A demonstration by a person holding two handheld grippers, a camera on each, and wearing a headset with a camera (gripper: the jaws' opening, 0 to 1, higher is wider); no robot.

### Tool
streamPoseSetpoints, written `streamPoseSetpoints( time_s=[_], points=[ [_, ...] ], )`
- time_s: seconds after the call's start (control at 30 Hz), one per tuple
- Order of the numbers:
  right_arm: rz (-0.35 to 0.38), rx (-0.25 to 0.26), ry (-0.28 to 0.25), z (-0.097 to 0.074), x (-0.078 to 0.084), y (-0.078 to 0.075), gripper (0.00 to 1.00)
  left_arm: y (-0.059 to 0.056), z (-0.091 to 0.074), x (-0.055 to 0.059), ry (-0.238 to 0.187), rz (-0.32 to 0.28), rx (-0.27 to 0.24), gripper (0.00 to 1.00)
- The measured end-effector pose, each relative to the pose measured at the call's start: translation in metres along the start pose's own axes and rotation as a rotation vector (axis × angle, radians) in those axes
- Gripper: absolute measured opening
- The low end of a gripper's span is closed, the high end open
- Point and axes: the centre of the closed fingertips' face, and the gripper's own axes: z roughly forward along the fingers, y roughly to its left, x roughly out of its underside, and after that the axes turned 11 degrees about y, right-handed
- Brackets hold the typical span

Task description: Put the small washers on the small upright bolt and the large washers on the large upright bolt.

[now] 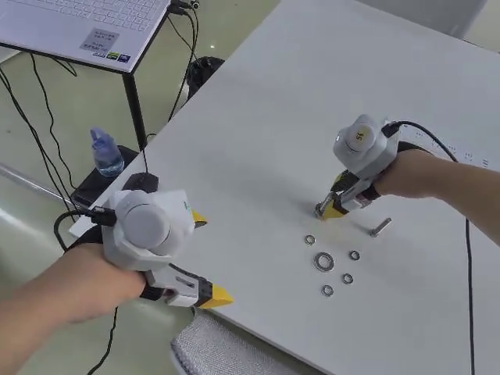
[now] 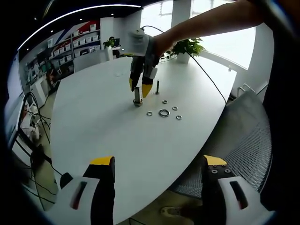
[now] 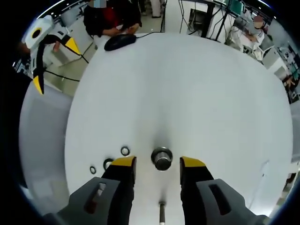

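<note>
The large bolt (image 1: 322, 208) stands upright on the white table (image 1: 258, 117). My right gripper (image 1: 334, 205) is open, with its yellow tips either side of the bolt's top (image 3: 161, 158) and a gap on each side. A thin small bolt (image 1: 380, 227) looks upright just to the right (image 2: 157, 87). Several washers lie loose in front of the bolts, a large one (image 1: 324, 261) among smaller ones (image 1: 310, 240); three of them (image 3: 125, 150) lie left of the right jaw tips. My left gripper (image 1: 209, 258) is open and holds nothing, out over the table's near left edge (image 2: 158, 161).
A laptop (image 1: 86, 23) sits on a stand at the upper left, with cables and a water bottle (image 1: 105, 152) on the floor below. A mesh chair back (image 1: 211, 351) stands at the table's near edge. A potted plant (image 2: 187, 46) is at the far end.
</note>
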Motion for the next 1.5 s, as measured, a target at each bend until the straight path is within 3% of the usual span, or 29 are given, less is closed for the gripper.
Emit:
streamPoseSetpoints(
  time_s=[0.47, 0.63, 0.77, 1.07, 1.5],
  points=[
    [-0.039, 0.044, -0.018, -0.027, -0.003, 0.010, 0.39, -0.002, -0.009, -0.005, -0.003, 0.015, -0.016, 0.73],
    [-0.053, 0.045, -0.016, -0.032, 0.001, 0.016, 0.39, -0.004, -0.013, -0.015, -0.030, 0.003, -0.005, 0.74],
    [-0.047, 0.034, -0.037, -0.036, 0.002, 0.024, 0.39, -0.005, -0.011, -0.018, -0.028, 0.009, -0.006, 0.74],
    [-0.069, 0.036, -0.038, -0.035, 0.008, 0.046, 0.39, -0.002, -0.010, -0.019, -0.028, 0.017, -0.010, 0.73],
    [-0.038, 0.015, -0.044, -0.022, 0.022, 0.062, 0.38, 0.000, -0.011, -0.019, -0.038, 0.017, -0.022, 0.75]
  ],
)
